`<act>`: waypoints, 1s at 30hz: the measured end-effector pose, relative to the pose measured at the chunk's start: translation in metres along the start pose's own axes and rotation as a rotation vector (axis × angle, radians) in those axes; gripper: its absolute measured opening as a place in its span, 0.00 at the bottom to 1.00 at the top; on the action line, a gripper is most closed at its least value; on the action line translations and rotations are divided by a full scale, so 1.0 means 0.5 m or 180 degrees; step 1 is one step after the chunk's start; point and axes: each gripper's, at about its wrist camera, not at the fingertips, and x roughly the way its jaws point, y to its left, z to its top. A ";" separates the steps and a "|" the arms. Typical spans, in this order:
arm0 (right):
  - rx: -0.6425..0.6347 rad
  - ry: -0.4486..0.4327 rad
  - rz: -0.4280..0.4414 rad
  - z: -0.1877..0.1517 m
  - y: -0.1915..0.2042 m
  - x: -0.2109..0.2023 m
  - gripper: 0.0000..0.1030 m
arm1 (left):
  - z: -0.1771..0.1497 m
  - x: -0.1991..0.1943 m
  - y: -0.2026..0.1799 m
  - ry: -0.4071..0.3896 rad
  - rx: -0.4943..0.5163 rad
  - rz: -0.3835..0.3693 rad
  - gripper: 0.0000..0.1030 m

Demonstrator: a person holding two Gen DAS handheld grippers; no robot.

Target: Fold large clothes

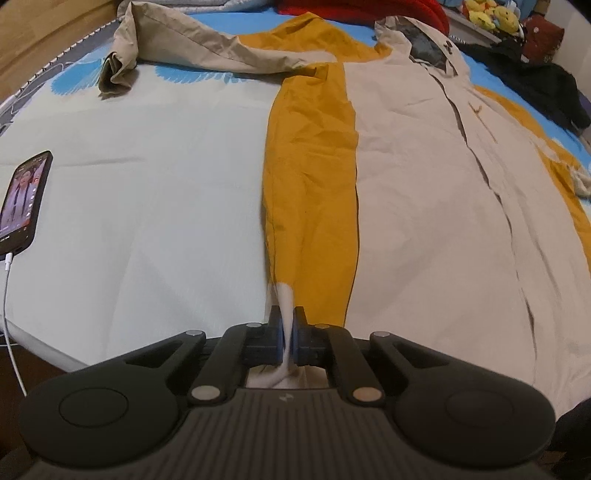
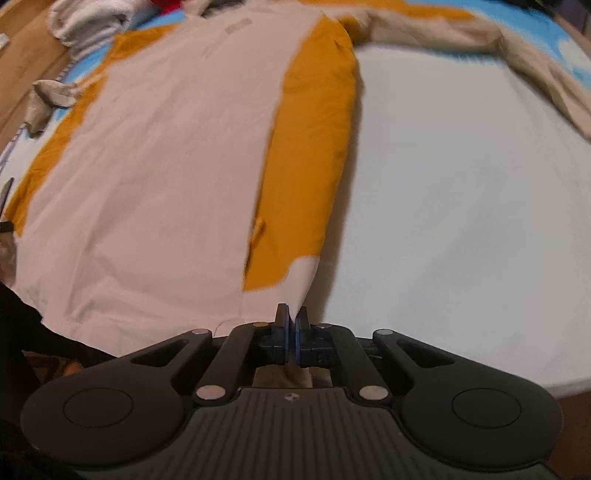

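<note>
A large beige and mustard-yellow jacket (image 1: 424, 192) lies spread front-up on the bed, its zipper running down the middle. In the left wrist view my left gripper (image 1: 287, 325) is shut on the jacket's bottom left hem corner, white cloth pinched between the blue pads. The left sleeve (image 1: 177, 44) stretches out to the far left. In the right wrist view the jacket (image 2: 166, 166) shows again, a little blurred, and my right gripper (image 2: 292, 325) is shut on its bottom right hem corner. The right sleeve (image 2: 517, 55) lies out to the far right.
The bed sheet (image 1: 147, 184) is pale blue-white with blue patterns. A phone (image 1: 24, 199) on a white cable lies at the left edge. Red cloth (image 1: 369, 11), dark clothes (image 1: 535, 81) and plush toys (image 1: 491, 14) sit at the far side. A white bundle (image 2: 92, 18) lies far left.
</note>
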 end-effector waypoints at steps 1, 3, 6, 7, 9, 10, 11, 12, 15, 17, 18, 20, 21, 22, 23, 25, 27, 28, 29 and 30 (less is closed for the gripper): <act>0.0068 0.0039 -0.0035 0.010 -0.003 0.006 0.06 | 0.002 0.002 0.000 -0.0019 -0.0001 0.0045 0.14; 0.0188 -0.0095 -0.0112 0.031 -0.011 -0.002 0.35 | 0.016 0.002 0.010 -0.0087 -0.0121 0.0066 0.35; 0.0518 -0.0764 -0.0125 0.048 -0.060 -0.069 0.69 | 0.034 -0.042 0.030 -0.0482 -0.0438 -0.0146 0.82; 0.0713 -0.0952 -0.0091 0.056 -0.091 -0.094 0.74 | 0.043 -0.061 0.032 -0.0653 -0.0502 -0.0159 0.84; 0.1235 -0.1297 -0.0025 0.076 -0.177 -0.140 0.76 | 0.067 -0.094 0.026 -0.0858 -0.0565 -0.0180 0.84; 0.1528 -0.1452 -0.0005 0.088 -0.223 -0.157 0.76 | 0.087 -0.115 0.022 -0.0944 -0.0652 -0.0231 0.84; 0.1846 -0.1623 0.0025 0.100 -0.271 -0.172 0.76 | 0.101 -0.134 0.013 -0.1022 -0.0725 -0.0300 0.84; 0.2191 -0.1818 0.0058 0.111 -0.319 -0.183 0.77 | 0.119 -0.156 0.003 -0.1106 -0.0784 -0.0380 0.84; 0.3246 -0.2333 0.0123 0.136 -0.455 -0.182 0.82 | 0.177 -0.225 -0.046 -0.1383 -0.0843 -0.0501 0.86; 0.3756 -0.2498 0.0162 0.156 -0.532 -0.147 0.83 | 0.211 -0.263 -0.082 -0.1538 -0.0860 -0.0502 0.92; 0.3912 -0.2513 0.0186 0.170 -0.563 -0.122 0.83 | 0.225 -0.275 -0.100 -0.1588 -0.0863 -0.0490 0.94; 0.4163 -0.2399 0.0198 0.200 -0.615 -0.065 0.81 | 0.252 -0.287 -0.138 -0.1663 -0.0854 -0.0442 0.94; 0.4253 -0.2301 0.0219 0.215 -0.637 -0.037 0.79 | 0.268 -0.286 -0.153 -0.1674 -0.0861 -0.0417 0.94; 0.4321 -0.2214 0.0204 0.233 -0.651 -0.009 0.77 | 0.281 -0.282 -0.166 -0.1682 -0.0878 -0.0386 0.94; 0.4374 -0.2143 0.0154 0.246 -0.667 0.009 0.77 | 0.292 -0.277 -0.178 -0.1688 -0.0883 -0.0344 0.94; 0.4505 -0.2214 0.0059 0.265 -0.692 0.036 0.76 | 0.311 -0.259 -0.200 -0.1660 -0.0874 -0.0244 0.94; 0.4476 -0.2373 -0.0047 0.298 -0.715 0.039 0.66 | 0.327 -0.235 -0.221 -0.1583 -0.0864 -0.0162 0.94; 0.4392 -0.2330 -0.0218 0.316 -0.726 0.036 0.17 | 0.333 -0.219 -0.228 -0.1548 -0.0869 -0.0144 0.94; 0.4247 -0.2297 -0.0391 0.336 -0.737 0.030 0.01 | 0.337 -0.202 -0.230 -0.1517 -0.0861 -0.0147 0.94; 0.4119 -0.2398 -0.0515 0.343 -0.745 0.018 0.01 | 0.343 -0.188 -0.239 -0.1483 -0.0845 -0.0141 0.94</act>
